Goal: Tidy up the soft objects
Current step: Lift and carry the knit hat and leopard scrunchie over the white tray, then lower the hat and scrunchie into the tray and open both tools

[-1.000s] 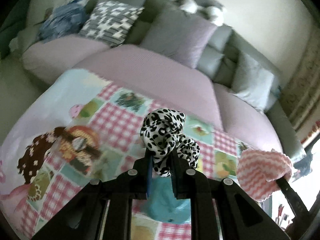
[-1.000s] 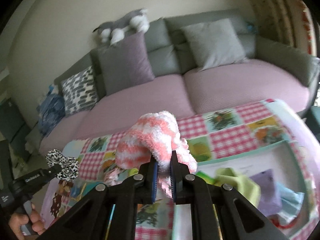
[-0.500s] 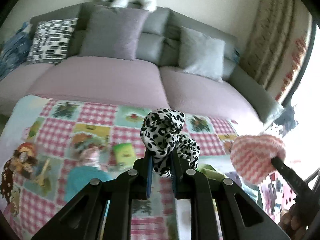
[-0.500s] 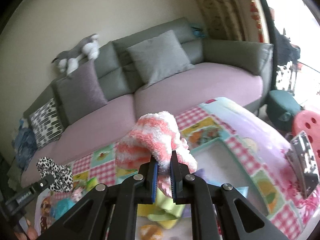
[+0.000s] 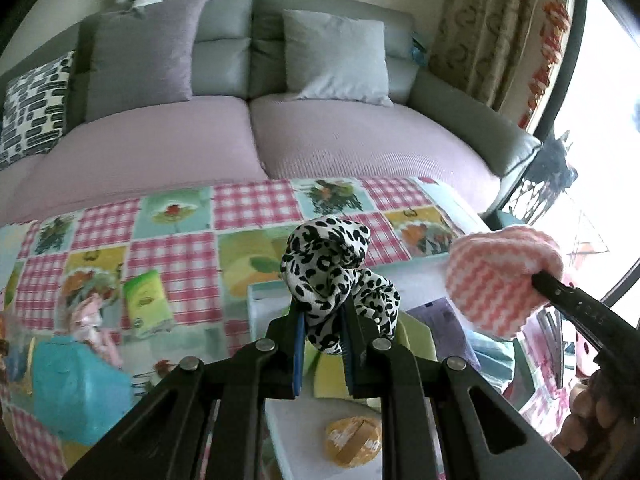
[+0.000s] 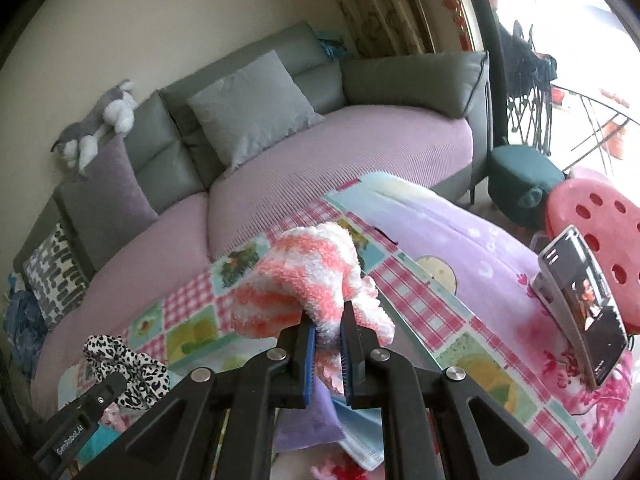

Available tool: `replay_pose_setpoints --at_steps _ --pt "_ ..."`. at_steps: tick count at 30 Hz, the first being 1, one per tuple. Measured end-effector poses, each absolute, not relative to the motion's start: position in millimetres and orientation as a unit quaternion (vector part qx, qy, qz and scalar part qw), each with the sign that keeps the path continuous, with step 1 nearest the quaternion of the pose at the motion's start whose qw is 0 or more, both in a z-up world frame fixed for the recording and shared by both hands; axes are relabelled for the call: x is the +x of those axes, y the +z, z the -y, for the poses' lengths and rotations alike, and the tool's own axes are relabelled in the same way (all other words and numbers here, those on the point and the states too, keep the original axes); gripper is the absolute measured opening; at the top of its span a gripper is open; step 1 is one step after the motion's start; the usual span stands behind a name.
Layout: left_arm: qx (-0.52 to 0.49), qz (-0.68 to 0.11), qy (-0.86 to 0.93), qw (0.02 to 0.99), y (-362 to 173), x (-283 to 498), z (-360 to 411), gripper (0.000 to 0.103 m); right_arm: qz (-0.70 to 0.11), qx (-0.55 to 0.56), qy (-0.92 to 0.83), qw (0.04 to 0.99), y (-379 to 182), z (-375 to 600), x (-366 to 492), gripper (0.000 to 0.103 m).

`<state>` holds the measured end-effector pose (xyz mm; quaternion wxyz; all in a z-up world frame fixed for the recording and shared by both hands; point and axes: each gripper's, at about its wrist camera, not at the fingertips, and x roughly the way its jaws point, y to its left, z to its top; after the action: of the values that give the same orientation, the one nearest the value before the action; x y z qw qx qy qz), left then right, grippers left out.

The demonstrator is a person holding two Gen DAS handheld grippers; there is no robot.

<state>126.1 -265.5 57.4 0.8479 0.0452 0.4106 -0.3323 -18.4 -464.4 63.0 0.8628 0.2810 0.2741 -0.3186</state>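
My left gripper is shut on a black-and-white leopard-print cloth and holds it in the air above a white tray on the patchwork-covered table. My right gripper is shut on a pink-and-white fluffy cloth, also held in the air over the tray. The pink cloth shows at the right of the left wrist view. The leopard cloth shows at the lower left of the right wrist view. The tray holds yellow-green, lilac and light blue cloths.
A teal bag, a green packet and a pinkish item lie on the table left of the tray. A round yellow object sits in the tray. A phone on a stand is at the right. A sofa with cushions is behind.
Both grippers have swung to the right with their cloths, from over the left part of the table to above the white tray. Neither grip has changed.
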Motion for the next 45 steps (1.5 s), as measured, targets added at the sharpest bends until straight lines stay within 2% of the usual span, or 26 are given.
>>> replay_pose_setpoints --at_steps 6,17,24,31,43,45 --pt "0.052 -0.444 -0.331 0.831 26 138 283 0.016 -0.316 0.296 -0.321 0.842 29 475 -8 0.011" --pt "0.054 -0.494 -0.315 0.809 -10 149 289 0.016 -0.355 0.304 -0.320 0.824 12 478 -1 0.014" --pt "0.053 -0.507 -0.317 0.800 -6 150 287 0.020 -0.371 0.296 -0.324 0.818 13 474 0 0.015" --pt "0.063 -0.522 -0.309 0.793 1 148 282 0.035 -0.393 0.277 -0.332 0.811 20 469 0 0.021" --pt "0.068 -0.521 -0.284 0.802 25 147 257 0.036 -0.408 0.251 -0.332 0.813 37 459 -7 0.022" --pt "0.068 -0.518 -0.276 0.807 30 149 252 0.036 -0.407 0.245 -0.328 0.816 42 455 -8 0.026"
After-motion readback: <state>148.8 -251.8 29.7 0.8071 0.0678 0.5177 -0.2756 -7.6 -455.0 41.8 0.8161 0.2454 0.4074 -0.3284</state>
